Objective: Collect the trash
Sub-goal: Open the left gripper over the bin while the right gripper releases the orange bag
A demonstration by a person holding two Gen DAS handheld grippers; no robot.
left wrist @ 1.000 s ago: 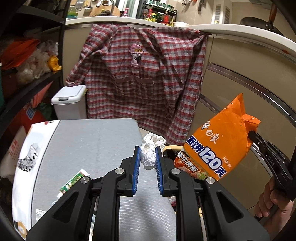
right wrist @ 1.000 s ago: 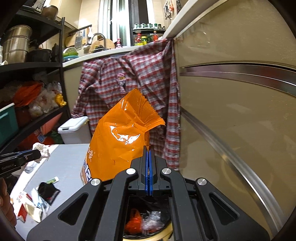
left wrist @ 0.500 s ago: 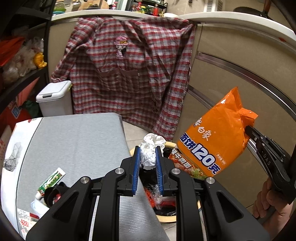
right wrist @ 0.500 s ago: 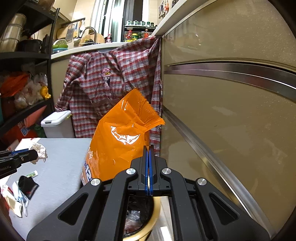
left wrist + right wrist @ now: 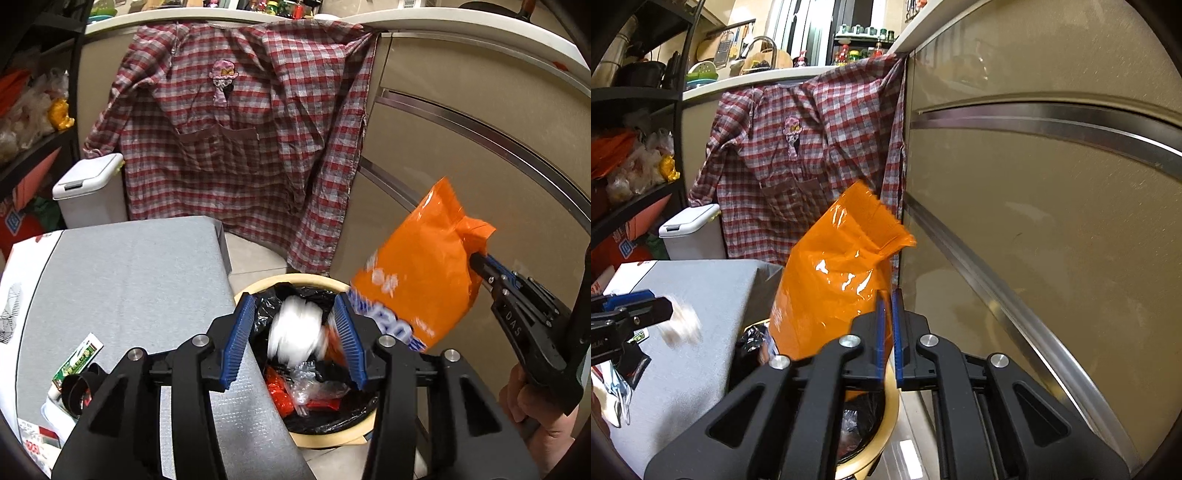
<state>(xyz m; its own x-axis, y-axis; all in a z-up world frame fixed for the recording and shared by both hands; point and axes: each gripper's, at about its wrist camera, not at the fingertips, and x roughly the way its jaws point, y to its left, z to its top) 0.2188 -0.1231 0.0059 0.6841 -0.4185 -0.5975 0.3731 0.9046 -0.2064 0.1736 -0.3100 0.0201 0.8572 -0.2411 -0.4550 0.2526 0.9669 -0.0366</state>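
Kitchen floor: bin (image 5: 364,430) holds wrappers; both fingers just opening, tissue (image 5: 295,332), orange bag (image 5: 417,273) released.

White wad (image 5: 295,332) between the left tongs (image 5: 295,341): motion-blurred, material indeterminate. Orange bag (image 5: 421,273) lettering smeared, illegible. Bin (image 5: 332,437) near rim hidden behind the tongs. Wrappers (image 5: 75,363) left of them partly cut off.
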